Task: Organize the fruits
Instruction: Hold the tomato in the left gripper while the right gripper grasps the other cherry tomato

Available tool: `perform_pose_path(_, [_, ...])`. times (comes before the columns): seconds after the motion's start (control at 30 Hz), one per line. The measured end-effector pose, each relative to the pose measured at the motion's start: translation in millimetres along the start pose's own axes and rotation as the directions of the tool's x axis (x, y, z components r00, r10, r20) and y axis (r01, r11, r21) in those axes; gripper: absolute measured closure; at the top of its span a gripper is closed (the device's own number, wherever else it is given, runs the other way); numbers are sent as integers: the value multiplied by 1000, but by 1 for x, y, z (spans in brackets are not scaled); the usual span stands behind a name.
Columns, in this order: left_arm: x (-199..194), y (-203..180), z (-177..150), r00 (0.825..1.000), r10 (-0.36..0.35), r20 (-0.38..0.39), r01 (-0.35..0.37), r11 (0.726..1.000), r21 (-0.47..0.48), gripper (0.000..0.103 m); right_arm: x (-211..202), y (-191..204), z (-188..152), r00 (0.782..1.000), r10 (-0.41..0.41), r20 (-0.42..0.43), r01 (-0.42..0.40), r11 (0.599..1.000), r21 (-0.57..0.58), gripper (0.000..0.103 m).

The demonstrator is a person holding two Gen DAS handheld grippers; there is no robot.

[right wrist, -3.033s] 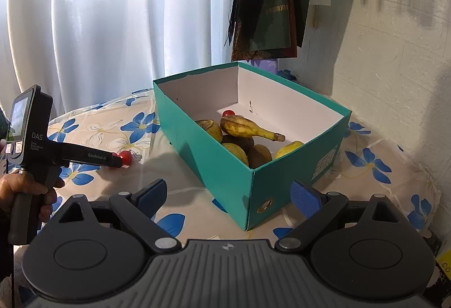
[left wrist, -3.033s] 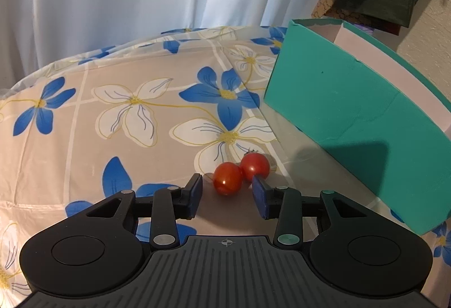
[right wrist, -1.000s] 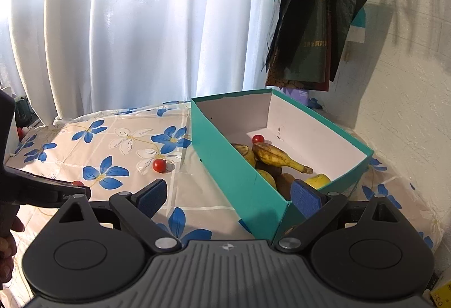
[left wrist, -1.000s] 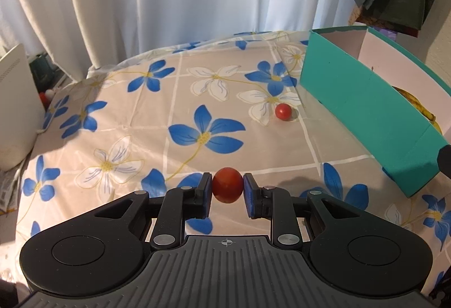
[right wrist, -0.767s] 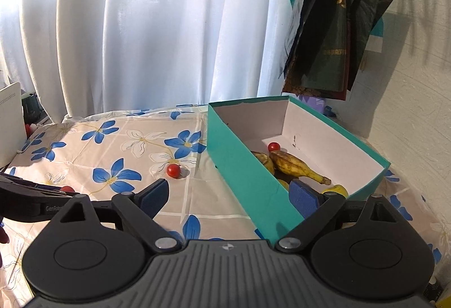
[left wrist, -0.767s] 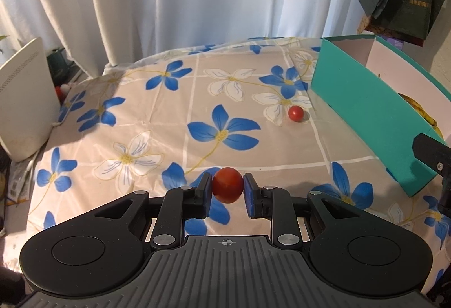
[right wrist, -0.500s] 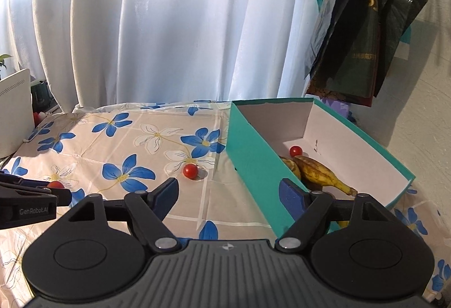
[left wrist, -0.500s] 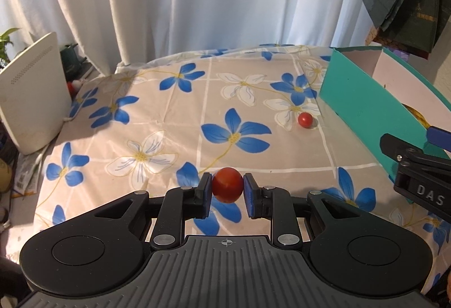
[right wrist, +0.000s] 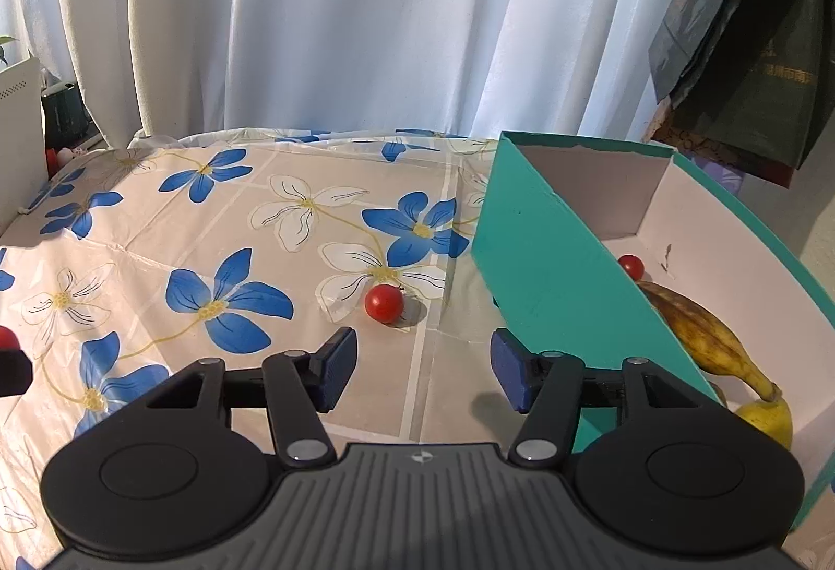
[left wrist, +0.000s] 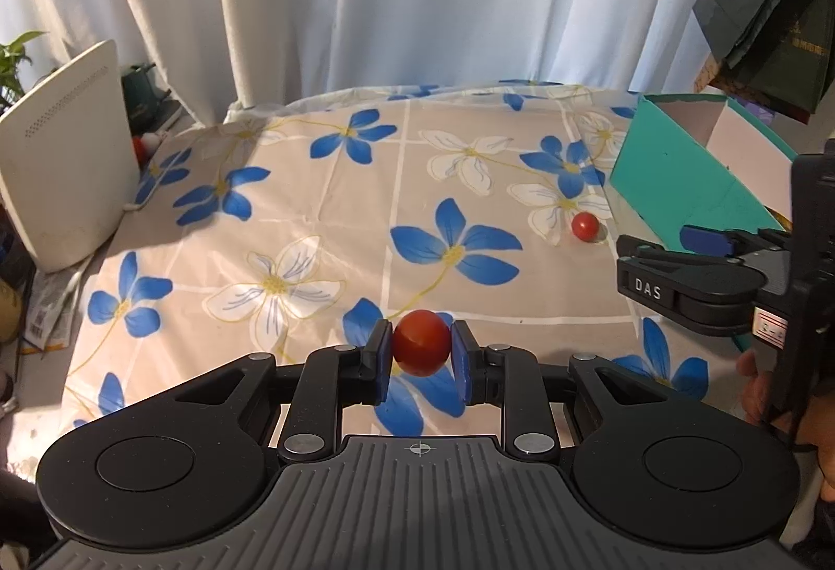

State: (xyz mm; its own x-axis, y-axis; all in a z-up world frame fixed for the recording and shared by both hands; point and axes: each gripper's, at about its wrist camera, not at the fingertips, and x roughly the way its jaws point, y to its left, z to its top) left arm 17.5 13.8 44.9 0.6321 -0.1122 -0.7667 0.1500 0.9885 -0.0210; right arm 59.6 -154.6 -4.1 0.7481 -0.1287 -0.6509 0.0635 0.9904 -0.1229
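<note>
Left gripper (left wrist: 421,353) is closed on one tomato (left wrist: 421,349), held above the tablecloth (left wrist: 323,204). Right gripper (right wrist: 424,369) is spread wide and empty, a second tomato (right wrist: 384,303) lying at its 12 o'clock beside the box (right wrist: 543,277). Bananas (right wrist: 704,335) and a third tomato (right wrist: 630,266) are already boxed; two tomatoes are judged outstanding. "DAS" (left wrist: 648,290) is legible on the right gripper.

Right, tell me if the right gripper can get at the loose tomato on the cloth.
Probably yes. The right gripper is open and points at the loose tomato, with only bare tablecloth between. The teal box stands close on its right, so little side room.
</note>
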Motion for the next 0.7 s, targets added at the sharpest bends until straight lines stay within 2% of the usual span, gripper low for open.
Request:
perform_pose_path(0.13, [3, 4, 1, 1000, 7, -2, -7, 1000, -7, 76, 26, 5, 7, 999, 28, -20, -28, 1000, -3, 55])
perform_pose_path(0.37, [8, 6, 2, 1000, 14, -6, -14, 1000, -7, 76, 56, 8, 13, 997, 74, -2, -74, 997, -15, 57])
perform_pose_path(0.63, [15, 11, 5, 1000, 5, -15, -5, 1000, -19, 76, 73, 11, 14, 997, 80, -13, -80, 997, -16, 59])
perform_pose_path(0.7, [17, 12, 6, 1000, 3, -17, -3, 1000, -18, 76, 77, 13, 15, 997, 71, -15, -71, 997, -29, 63])
